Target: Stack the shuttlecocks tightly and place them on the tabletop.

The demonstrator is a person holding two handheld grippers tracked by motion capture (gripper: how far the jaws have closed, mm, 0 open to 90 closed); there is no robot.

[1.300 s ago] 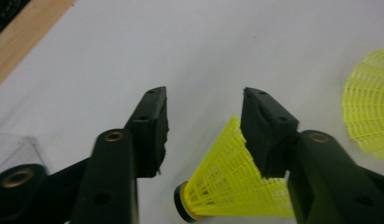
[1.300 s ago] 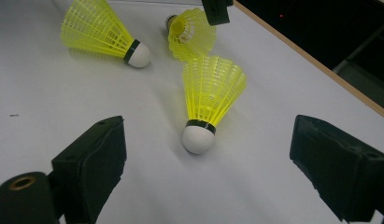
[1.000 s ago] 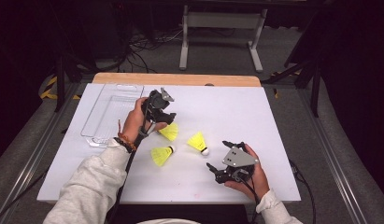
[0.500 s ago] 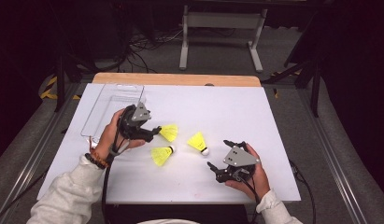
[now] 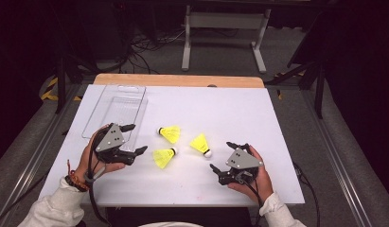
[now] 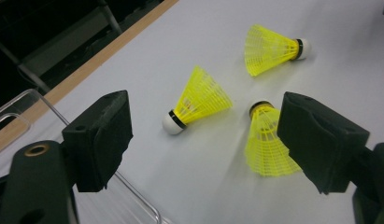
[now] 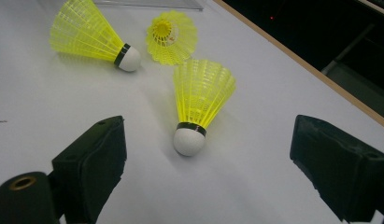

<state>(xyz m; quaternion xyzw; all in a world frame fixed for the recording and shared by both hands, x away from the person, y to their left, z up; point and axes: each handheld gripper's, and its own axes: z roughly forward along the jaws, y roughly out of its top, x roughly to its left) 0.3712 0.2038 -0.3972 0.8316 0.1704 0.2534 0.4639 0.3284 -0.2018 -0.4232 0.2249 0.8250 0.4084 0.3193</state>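
Observation:
Three yellow shuttlecocks lie on the white table: one nearest the tray, one in front of it, one to the right. My left gripper is left of them by the tray's near end. Its jaws have just been opening, stand open and hold nothing. My right gripper rests open at the front right, pointing at the right-hand shuttlecock, which lies just beyond its jaws.
A clear plastic tray sits at the back left of the table with nothing in it. A wooden strip runs along the table's far edge. Beyond it are a metal stand and cables on the floor.
My left hand has moved left and toward the table's front, from above the shuttlecocks to beside the tray's near end, and its jaws stand wider. The right hand has not moved.

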